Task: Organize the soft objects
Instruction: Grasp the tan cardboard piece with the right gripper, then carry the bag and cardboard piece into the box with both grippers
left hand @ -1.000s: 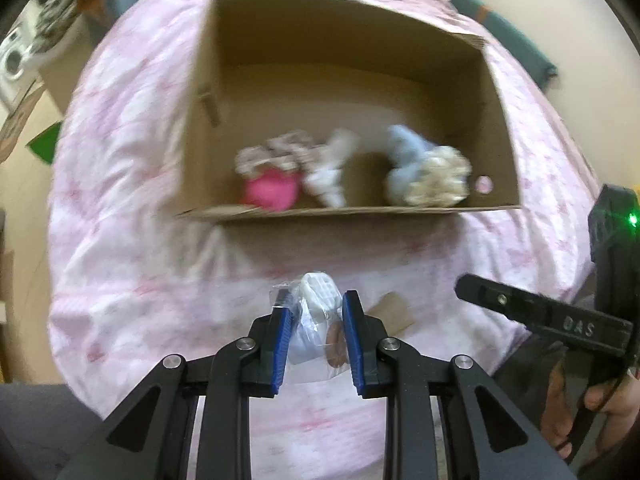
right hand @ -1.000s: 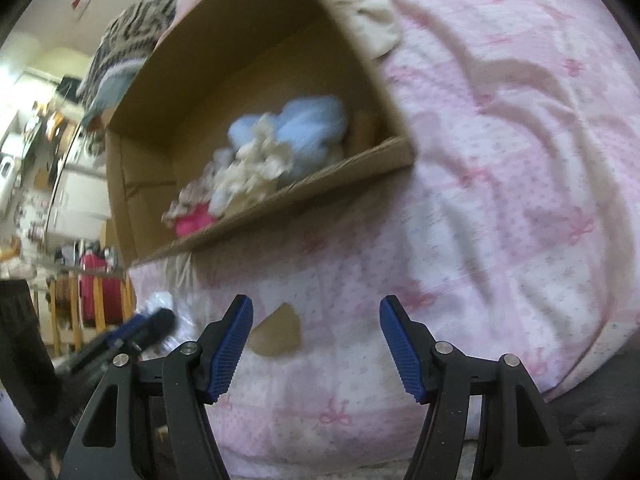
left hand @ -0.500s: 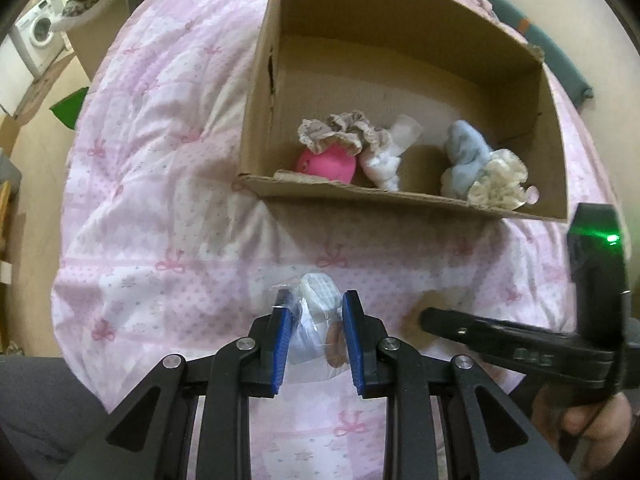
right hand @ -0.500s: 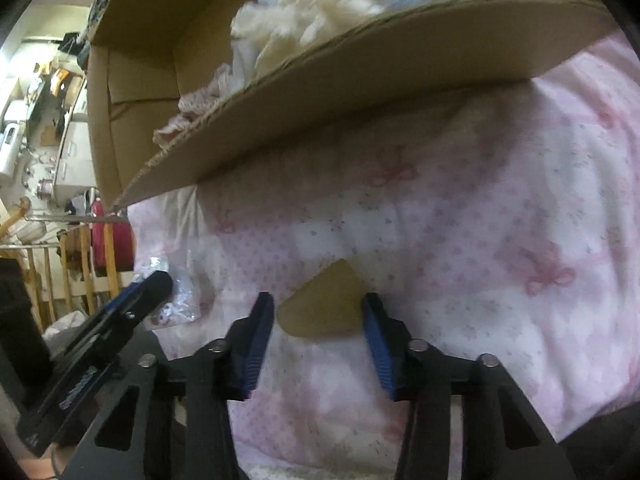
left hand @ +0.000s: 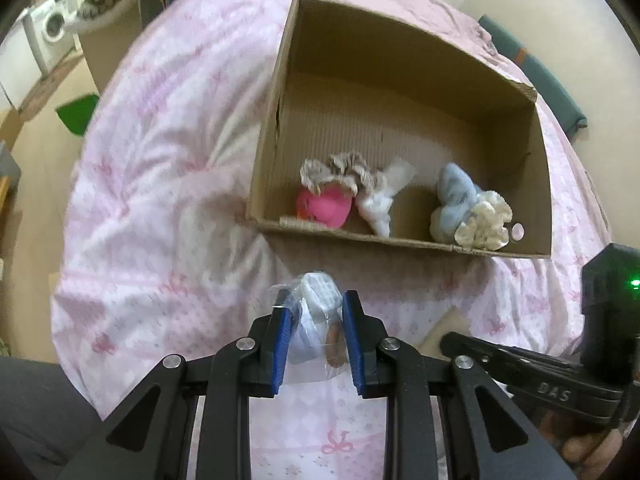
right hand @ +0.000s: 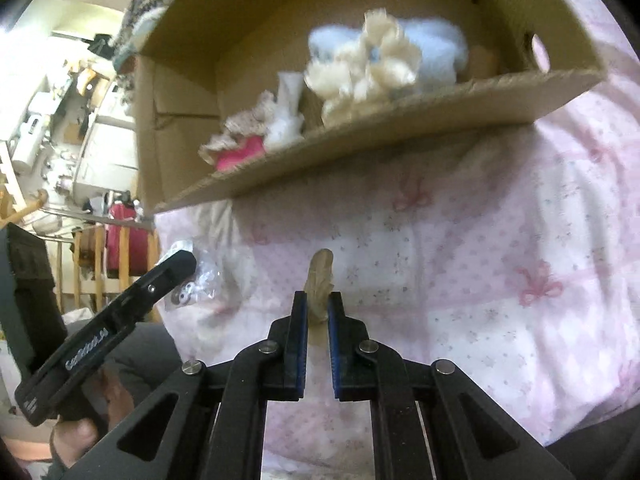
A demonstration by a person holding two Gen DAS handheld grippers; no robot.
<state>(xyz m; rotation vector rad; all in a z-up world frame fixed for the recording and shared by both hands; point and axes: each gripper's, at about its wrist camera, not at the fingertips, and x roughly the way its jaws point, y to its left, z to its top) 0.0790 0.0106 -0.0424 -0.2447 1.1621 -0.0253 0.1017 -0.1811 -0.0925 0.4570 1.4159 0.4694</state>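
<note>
My left gripper (left hand: 314,312) is shut on a clear plastic bag holding a white soft item (left hand: 316,312), above the pink bedspread (left hand: 160,208), short of the cardboard box (left hand: 400,240). My right gripper (right hand: 318,304) is shut on a flat tan sponge (right hand: 319,284), squeezed on edge, just above the bedspread (right hand: 480,248). The box (right hand: 400,120) holds a pink toy (left hand: 324,208), a frilly beige piece (left hand: 340,168), a white cloth (left hand: 380,204), a blue soft item (left hand: 456,196) and a cream ruffled item (left hand: 484,226). The right gripper shows at the lower right of the left wrist view (left hand: 452,340).
The box's near wall (right hand: 360,140) stands between both grippers and the soft items. A teal object (left hand: 532,76) lies behind the box at the right. A washing machine (left hand: 52,36) and furniture stand off the bed at the left.
My right gripper has closed on the tan sponge and lifted it off the bedspread. My left gripper, still holding the bag, has moved nearer the box.
</note>
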